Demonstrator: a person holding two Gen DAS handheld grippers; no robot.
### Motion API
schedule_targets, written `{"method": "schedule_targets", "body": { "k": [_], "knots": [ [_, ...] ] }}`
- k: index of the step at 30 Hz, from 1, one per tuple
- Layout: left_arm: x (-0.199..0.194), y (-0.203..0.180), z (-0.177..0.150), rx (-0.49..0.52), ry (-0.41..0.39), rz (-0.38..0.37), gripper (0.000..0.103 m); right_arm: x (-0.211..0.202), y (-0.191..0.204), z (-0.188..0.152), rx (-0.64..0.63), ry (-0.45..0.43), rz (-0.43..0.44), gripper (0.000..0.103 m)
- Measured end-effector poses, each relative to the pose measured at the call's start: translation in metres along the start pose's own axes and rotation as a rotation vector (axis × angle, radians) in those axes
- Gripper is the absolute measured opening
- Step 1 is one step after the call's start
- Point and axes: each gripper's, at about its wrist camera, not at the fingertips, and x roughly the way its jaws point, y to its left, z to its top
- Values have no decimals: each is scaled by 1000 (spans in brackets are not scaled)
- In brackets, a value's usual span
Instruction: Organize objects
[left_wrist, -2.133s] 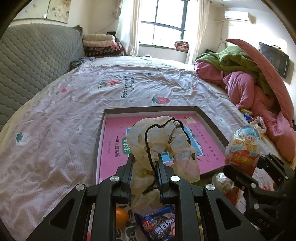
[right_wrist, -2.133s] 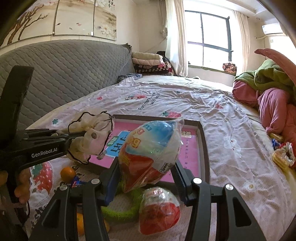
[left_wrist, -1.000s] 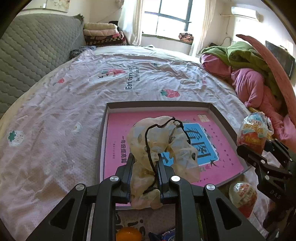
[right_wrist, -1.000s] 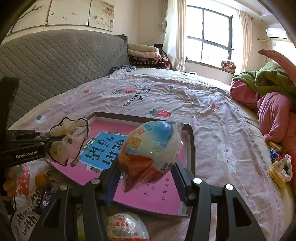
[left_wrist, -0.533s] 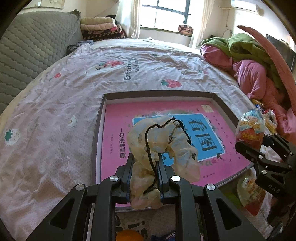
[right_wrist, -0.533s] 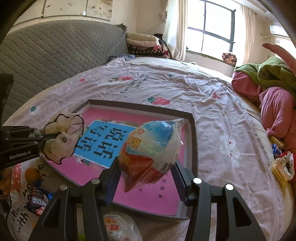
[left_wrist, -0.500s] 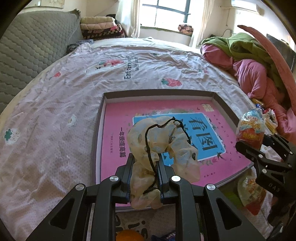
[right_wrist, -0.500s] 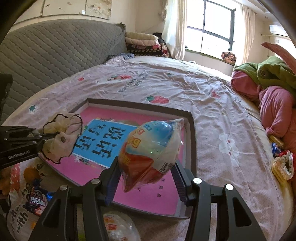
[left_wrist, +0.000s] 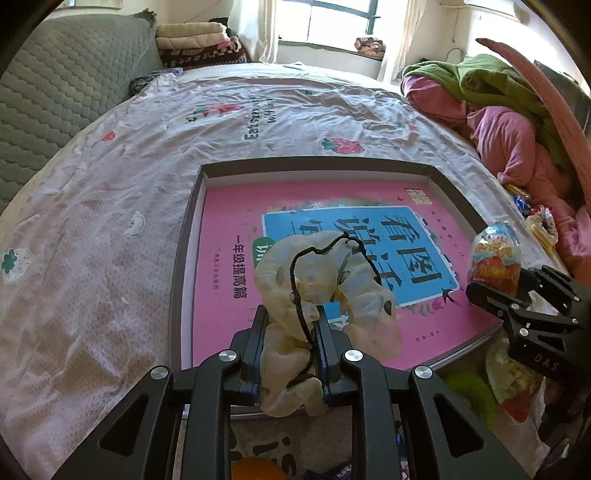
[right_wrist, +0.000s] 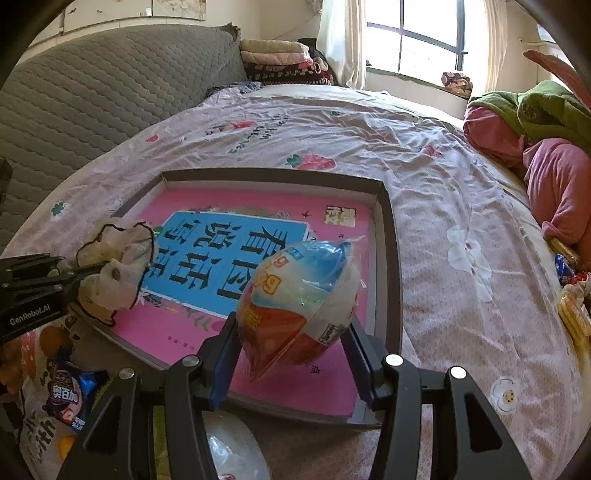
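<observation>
As both sink nearer the tray (left_wrist: 186, 236), left claw (left_wrist: 290, 334) pinching scrunchie (left_wrist: 325, 280), right claw (right_wrist: 291, 332) clamping egg packet (right_wrist: 299, 299).

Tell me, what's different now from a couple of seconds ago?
Both grippers have carried their loads forward and down over the grey tray with the pink book. Nothing was taken or let go: the left gripper still pinches the cream scrunchie, the right gripper still holds the egg-shaped snack packet.

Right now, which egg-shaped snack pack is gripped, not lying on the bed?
The blue-and-red egg-shaped plastic pack, clamped in the right gripper over the tray; the other lies below.
</observation>
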Motion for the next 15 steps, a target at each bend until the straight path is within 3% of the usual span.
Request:
{"method": "schedule_targets", "body": {
  "k": [15],
  "knots": [
    [6, 1, -2, 1, 19, 21, 25, 7, 0, -2, -2, 25, -1, 54]
  ]
}}
